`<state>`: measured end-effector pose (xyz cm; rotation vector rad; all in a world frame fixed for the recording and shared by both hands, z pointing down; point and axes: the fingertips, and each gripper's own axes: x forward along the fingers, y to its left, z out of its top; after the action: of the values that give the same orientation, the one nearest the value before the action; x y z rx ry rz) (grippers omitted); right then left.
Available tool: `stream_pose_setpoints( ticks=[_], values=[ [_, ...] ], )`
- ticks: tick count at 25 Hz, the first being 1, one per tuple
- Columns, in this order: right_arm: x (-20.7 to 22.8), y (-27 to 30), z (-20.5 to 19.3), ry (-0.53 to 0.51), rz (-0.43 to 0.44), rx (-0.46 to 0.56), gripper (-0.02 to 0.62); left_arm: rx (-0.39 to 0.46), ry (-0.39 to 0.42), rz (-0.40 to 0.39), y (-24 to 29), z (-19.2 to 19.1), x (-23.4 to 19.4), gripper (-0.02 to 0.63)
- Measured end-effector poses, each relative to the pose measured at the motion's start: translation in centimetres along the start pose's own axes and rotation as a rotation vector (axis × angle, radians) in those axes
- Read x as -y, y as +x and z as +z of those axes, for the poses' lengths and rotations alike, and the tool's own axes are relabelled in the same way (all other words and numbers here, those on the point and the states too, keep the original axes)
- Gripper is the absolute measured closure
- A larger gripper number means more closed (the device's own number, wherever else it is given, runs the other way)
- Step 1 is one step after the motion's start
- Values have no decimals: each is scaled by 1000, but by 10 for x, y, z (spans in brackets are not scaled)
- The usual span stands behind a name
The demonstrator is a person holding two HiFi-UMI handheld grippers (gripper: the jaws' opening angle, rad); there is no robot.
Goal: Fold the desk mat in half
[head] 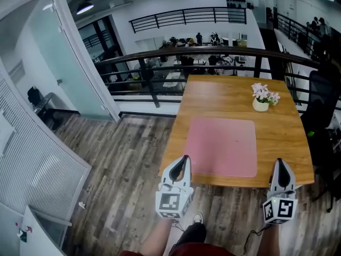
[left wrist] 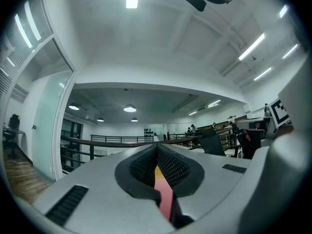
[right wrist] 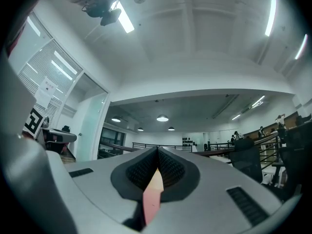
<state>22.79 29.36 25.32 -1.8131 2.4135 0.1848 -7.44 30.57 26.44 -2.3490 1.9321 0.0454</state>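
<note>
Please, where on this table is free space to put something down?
The table is bare beyond the desk mat, left of the flower pot, and in a strip along the mat's right side. Only the pot's corner is taken.

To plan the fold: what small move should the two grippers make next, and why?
Probably open both jaws and ease toward the near corners of the desk mat: the left gripper and right gripper are shut and empty, and it lies flat, unfolded.

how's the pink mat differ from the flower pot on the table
The desk mat lies flat, unfolded and large in the near middle; the flower pot is small and upright, toward the far right. The mat is plain pink; the pot is white with pale flowers. Both rest on the wooden table.
</note>
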Motion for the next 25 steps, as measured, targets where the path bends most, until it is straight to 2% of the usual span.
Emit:
stream_pose_setpoints(
  ticks=[13,25],
  values=[
    [-30,164,-22,-23,-38,-24,586,12,-2,-31,139,-15,-109,588],
    [-31,245,-24,-35,-62,-10,586,39,6,-69,220,-8,-147,588]
  ],
)
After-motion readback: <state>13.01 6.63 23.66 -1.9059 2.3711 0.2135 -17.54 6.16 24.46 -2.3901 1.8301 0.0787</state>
